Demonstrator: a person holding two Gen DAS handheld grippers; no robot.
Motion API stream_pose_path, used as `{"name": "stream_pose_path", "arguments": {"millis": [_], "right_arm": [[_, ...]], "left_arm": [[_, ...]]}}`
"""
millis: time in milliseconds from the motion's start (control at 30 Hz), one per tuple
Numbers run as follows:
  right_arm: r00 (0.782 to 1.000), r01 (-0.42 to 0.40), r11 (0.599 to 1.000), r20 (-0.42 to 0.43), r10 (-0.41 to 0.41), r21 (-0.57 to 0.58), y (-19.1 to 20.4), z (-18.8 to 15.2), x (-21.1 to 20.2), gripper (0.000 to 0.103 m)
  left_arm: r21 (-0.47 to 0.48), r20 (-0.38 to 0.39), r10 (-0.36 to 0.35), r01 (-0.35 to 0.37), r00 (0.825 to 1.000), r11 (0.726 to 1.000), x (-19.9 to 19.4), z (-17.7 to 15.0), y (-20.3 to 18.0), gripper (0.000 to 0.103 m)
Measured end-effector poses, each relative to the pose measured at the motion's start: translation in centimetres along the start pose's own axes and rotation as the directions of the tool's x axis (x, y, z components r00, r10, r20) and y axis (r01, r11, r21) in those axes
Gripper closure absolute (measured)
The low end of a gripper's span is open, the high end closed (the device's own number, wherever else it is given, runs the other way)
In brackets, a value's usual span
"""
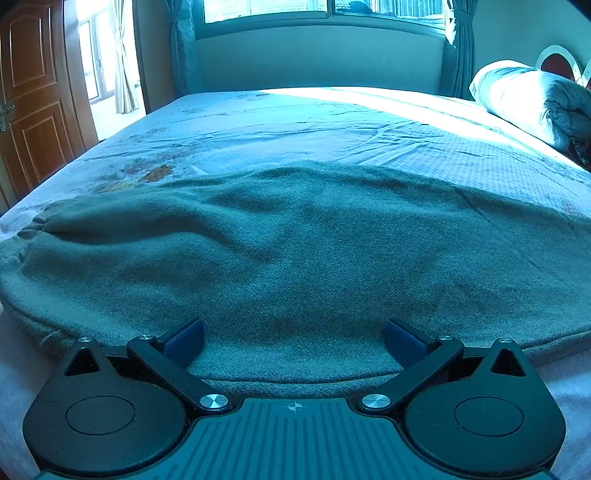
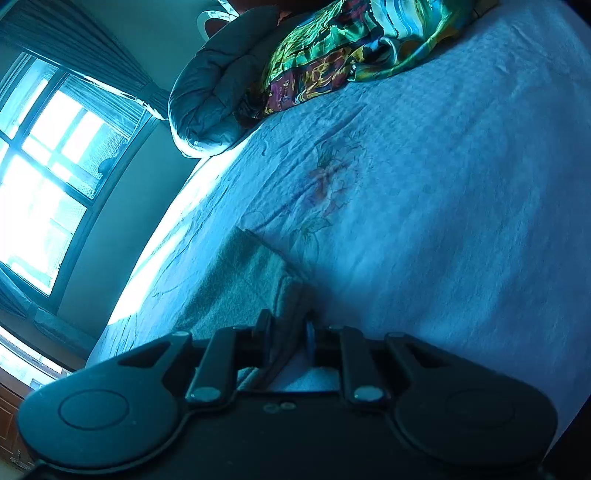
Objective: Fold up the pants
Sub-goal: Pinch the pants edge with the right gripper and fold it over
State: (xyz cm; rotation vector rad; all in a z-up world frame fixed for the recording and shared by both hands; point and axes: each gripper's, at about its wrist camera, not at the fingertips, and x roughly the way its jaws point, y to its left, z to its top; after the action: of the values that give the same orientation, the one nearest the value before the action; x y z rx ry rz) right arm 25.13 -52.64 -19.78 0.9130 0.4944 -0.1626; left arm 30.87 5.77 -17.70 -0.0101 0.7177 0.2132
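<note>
Grey-green pants (image 1: pixel 295 251) lie spread flat across the bed, filling the middle of the left wrist view. My left gripper (image 1: pixel 294 341) is open, its blue pads wide apart just over the near hem of the pants, holding nothing. In the right wrist view my right gripper (image 2: pixel 288 332) is shut on an end of the pants (image 2: pixel 243 280), with cloth bunched between the fingers. That view is tilted to the side.
The bed sheet (image 1: pixel 332 122) is pale with a flower print. A rolled grey duvet (image 1: pixel 532 99) and a bright patterned cloth (image 2: pixel 332 48) lie at the head of the bed. A window (image 1: pixel 321 9) is behind and a wooden door (image 1: pixel 33 92) at the left.
</note>
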Motion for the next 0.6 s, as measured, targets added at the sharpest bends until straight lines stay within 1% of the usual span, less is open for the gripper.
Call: {"name": "stream_pose_path", "arguments": {"millis": [233,333,400,467,533,567,600], "right_arm": [[1.0,0.002,1.0,0.001,-0.002,-0.004,0.0,-0.1,0.0,0.095],[1.0,0.005,1.0,0.001,-0.005,-0.013,0.1,-0.1,0.0,0.095],[1.0,0.008,1.0,0.003,-0.008,-0.018,0.2,-0.2,0.0,0.095],[1.0,0.013,1.0,0.007,-0.013,-0.021,0.3,-0.4,0.0,0.095],[1.0,0.014,1.0,0.007,-0.014,-0.025,0.4,-0.3,0.0,0.094],[1.0,0.013,1.0,0.005,-0.012,-0.026,0.4,-0.3,0.0,0.095],[1.0,0.011,1.0,0.003,-0.01,-0.026,0.3,-0.2,0.0,0.095]], "left_arm": [[-0.003,0.004,0.001,-0.001,1.0,1.0,0.0,-0.1,0.0,0.0],[-0.032,0.007,0.022,-0.022,1.0,0.999,-0.9,0.4,-0.5,0.0],[-0.043,0.032,-0.015,0.016,0.999,0.999,-2.2,1.1,-2.0,0.0],[-0.024,0.037,-0.064,0.065,0.997,0.998,-2.8,1.7,-4.4,0.0],[-0.033,-0.002,-0.127,0.127,0.992,0.991,-2.5,2.0,-7.2,0.0],[-0.041,-0.031,-0.16,0.159,0.987,0.986,-2.1,1.9,-8.6,0.0],[-0.025,-0.051,-0.17,0.169,0.984,0.985,-2.0,1.6,-10.4,0.0]]}}
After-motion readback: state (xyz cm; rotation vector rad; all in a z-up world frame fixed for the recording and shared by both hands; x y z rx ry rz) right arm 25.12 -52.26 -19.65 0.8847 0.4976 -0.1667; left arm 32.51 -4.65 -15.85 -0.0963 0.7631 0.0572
